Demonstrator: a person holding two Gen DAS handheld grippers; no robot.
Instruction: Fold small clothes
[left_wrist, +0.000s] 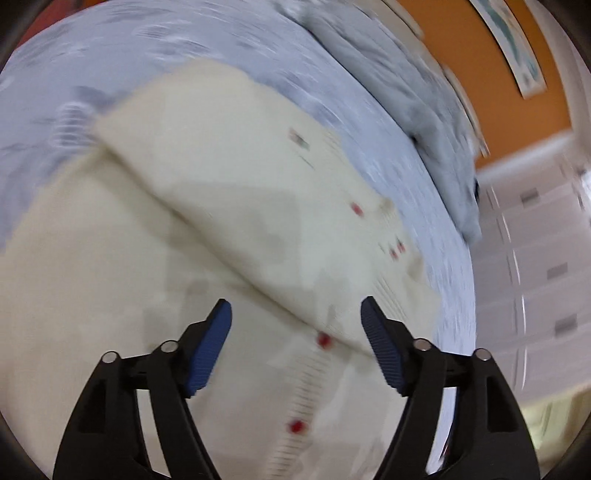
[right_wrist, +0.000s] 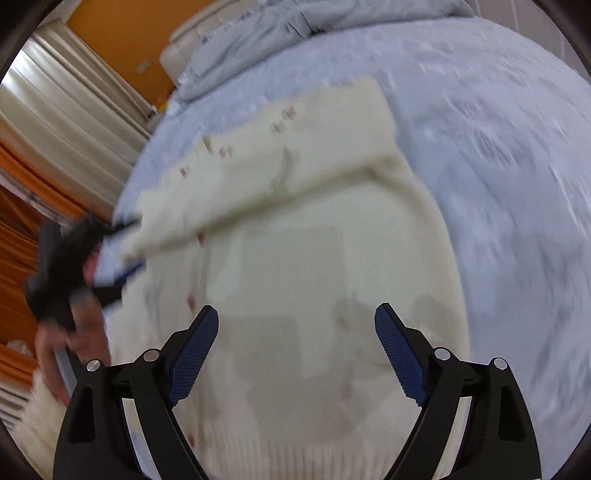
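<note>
A cream knitted cardigan (right_wrist: 295, 266) with small red buttons (left_wrist: 323, 339) lies spread on a bed covered by a pale blue bedsheet (right_wrist: 498, 155), its ribbed hem nearest the right wrist camera. One sleeve (right_wrist: 280, 162) is folded diagonally across the upper body of the garment, running from the far right shoulder down toward the left edge; the left wrist view shows the same folded layer (left_wrist: 236, 192) lying over the button placket. Both views are blurred.

The right hand-held gripper (right_wrist: 296, 314) hovers above the lower part of the cardigan with its blue-padded jaws spread wide and nothing between them. The left hand-held gripper (left_wrist: 296, 306) hangs over the placket near the sleeve's cuff end, its jaws likewise spread apart and empty; in the right wrist view it appears at the left edge of the garment (right_wrist: 114, 266), held in a person's hand (right_wrist: 70, 325), beside the sleeve's end; the blur hides whether it touches the knit.

At the far end of the bed sits a crumpled grey blanket (right_wrist: 258, 33) beside a cream headboard (right_wrist: 181, 51). Behind it rises an orange wall (left_wrist: 480, 66) carrying a framed picture (left_wrist: 513, 40). White drawers (left_wrist: 535, 280) stand to the right in the left wrist view, and pale curtains (right_wrist: 62, 96) hang to the left in the right wrist view.
</note>
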